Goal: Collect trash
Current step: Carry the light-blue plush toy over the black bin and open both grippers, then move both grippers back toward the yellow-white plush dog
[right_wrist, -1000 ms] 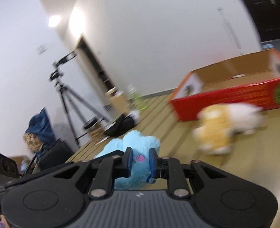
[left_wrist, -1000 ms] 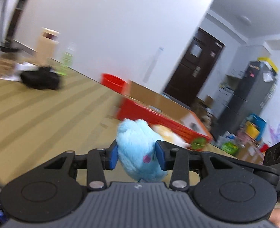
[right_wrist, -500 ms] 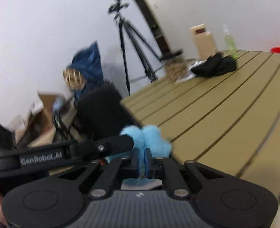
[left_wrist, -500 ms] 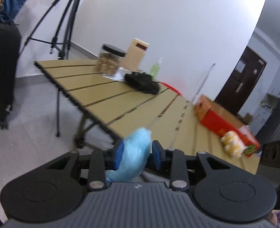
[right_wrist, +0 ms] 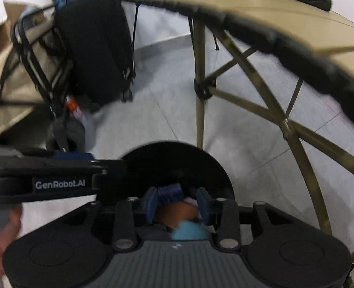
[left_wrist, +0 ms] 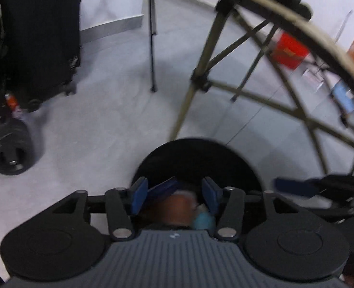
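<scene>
Both grippers hang over a round black trash bin (left_wrist: pixel 193 158) on the floor, also in the right wrist view (right_wrist: pixel 174 165). My left gripper (left_wrist: pixel 174 198) is open with nothing between its blue pads. My right gripper (right_wrist: pixel 178 202) is open too. The light blue plush toy (left_wrist: pixel 202 220) lies inside the bin below them, seen also in the right wrist view (right_wrist: pixel 189 231), next to an orange item (right_wrist: pixel 174 212) and a dark blue item (left_wrist: pixel 163 189). The left gripper's body (right_wrist: pixel 40 180) crosses the right wrist view at the left.
The folding table (right_wrist: pixel 261 12) stands just beyond the bin, with its legs (left_wrist: pixel 196 79) close by. A black suitcase (left_wrist: pixel 40 36) stands on the grey floor to the left. A wheeled cart (right_wrist: pixel 21 72) and a tripod leg (left_wrist: pixel 151 38) are near it.
Both grippers swung down from table height to over the bin. They opened and let go of the blue plush toy, which now lies in the bin.
</scene>
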